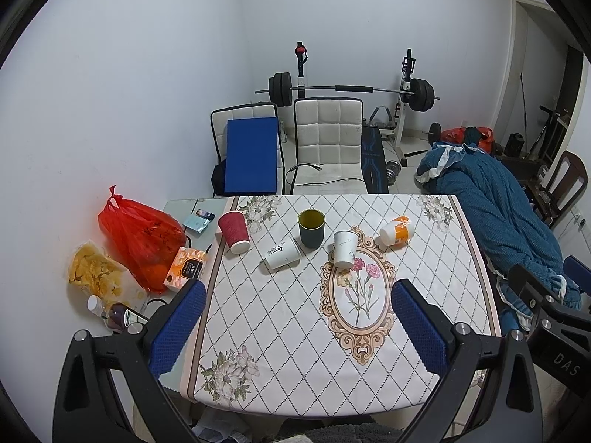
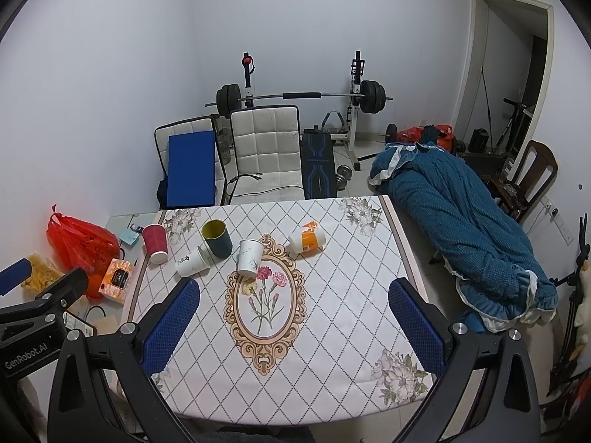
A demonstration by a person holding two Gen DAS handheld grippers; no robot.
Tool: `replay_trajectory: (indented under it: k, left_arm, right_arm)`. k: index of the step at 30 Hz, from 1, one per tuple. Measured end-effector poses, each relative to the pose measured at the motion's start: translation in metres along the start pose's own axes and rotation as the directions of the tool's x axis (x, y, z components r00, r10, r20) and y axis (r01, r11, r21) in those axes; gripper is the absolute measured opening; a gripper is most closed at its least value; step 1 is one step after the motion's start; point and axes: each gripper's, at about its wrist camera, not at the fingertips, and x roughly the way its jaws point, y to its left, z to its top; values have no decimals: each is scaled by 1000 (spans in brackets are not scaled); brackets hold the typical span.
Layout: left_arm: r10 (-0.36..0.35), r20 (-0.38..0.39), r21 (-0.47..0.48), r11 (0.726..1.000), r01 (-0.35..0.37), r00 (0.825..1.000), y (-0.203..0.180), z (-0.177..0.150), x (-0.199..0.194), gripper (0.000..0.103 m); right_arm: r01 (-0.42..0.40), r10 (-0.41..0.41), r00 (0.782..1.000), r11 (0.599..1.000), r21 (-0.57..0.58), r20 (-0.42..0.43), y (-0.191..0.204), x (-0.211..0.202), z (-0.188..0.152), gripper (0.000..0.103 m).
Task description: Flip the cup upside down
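Several cups stand on the patterned tablecloth (image 1: 295,332). A dark green cup (image 1: 311,227) stands upright, mouth up; it also shows in the right wrist view (image 2: 217,238). A red cup (image 1: 233,231) and a white cup (image 1: 345,248) stand upside down. A white printed cup (image 1: 282,253) and an orange-white cup (image 1: 396,230) lie on their sides. My left gripper (image 1: 297,330) is open and empty, above the table's near half. My right gripper (image 2: 293,326) is open and empty, also short of the cups.
A red plastic bag (image 1: 138,238), a bag of chips (image 1: 94,271), an orange box (image 1: 186,267) and bottles lie on the table's left part. A blue quilt (image 1: 495,206) lies to the right. Two white chairs (image 1: 327,140) and a barbell rack stand behind.
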Motion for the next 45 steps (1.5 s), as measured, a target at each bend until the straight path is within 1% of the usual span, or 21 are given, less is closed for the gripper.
replay_trajectory:
  k: [11, 15, 18, 20, 22, 24, 27, 29, 33, 35, 36, 38, 43, 45]
  left_arm:
    - [-2, -4, 3, 1000, 2, 1000, 0, 2, 0, 103]
    - [-3, -16, 6, 1000, 3, 1000, -3, 1, 4, 103]
    - [-8, -45, 8, 1000, 8, 999, -3, -2, 20, 103]
    - [-14, -84, 13, 1000, 15, 996, -4, -6, 38, 103]
    - [-11, -106, 18, 1000, 13, 994, -2, -13, 52, 103]
    - [-14, -143, 31, 999, 18, 990, -3, -19, 74, 103]
    - [-26, -194, 44, 998, 35, 981, -6, -25, 101, 103]
    - [-31, -215, 55, 998, 44, 976, -8, -29, 115, 103]
    - [-38, -229, 91, 994, 60, 973, -18, -31, 141, 103]
    - [-36, -244, 101, 993, 63, 969, -24, -29, 156, 103]
    - [-36, -260, 104, 992, 65, 965, -29, -28, 166, 103]
    - [-47, -287, 100, 992, 79, 957, -38, -26, 184, 103]
    - [-36, -344, 118, 990, 81, 938, -66, -20, 227, 103]
    - [-32, -366, 121, 989, 82, 930, -80, -16, 243, 103]
  right_arm:
    - [-5, 5, 1000, 1000, 10, -1, 2, -10, 5, 103]
    - [-5, 5, 1000, 1000, 19, -18, 4, -5, 5, 103]
    - [5, -4, 999, 1000, 26, -41, 4, 5, 1, 103]
    - [20, -17, 998, 999, 33, -67, 1, 18, -6, 103]
    - [41, -35, 994, 998, 46, -107, -3, 34, -12, 103]
    - [65, -56, 988, 996, 57, -144, -8, 49, -21, 103]
    - [111, -92, 973, 991, 78, -210, -17, 76, -40, 103]
    - [147, -120, 959, 985, 89, -257, -26, 95, -54, 103]
    - [223, -177, 925, 970, 102, -337, -45, 131, -83, 103]
    - [259, -204, 903, 961, 98, -378, -56, 151, -99, 103]
    - [274, -213, 888, 957, 97, -407, -62, 161, -107, 103]
    - [281, -208, 870, 954, 103, -446, -72, 179, -118, 103]
    - [292, -204, 819, 953, 83, -536, -98, 231, -144, 103]
    - [284, -195, 806, 956, 77, -560, -104, 246, -147, 103]
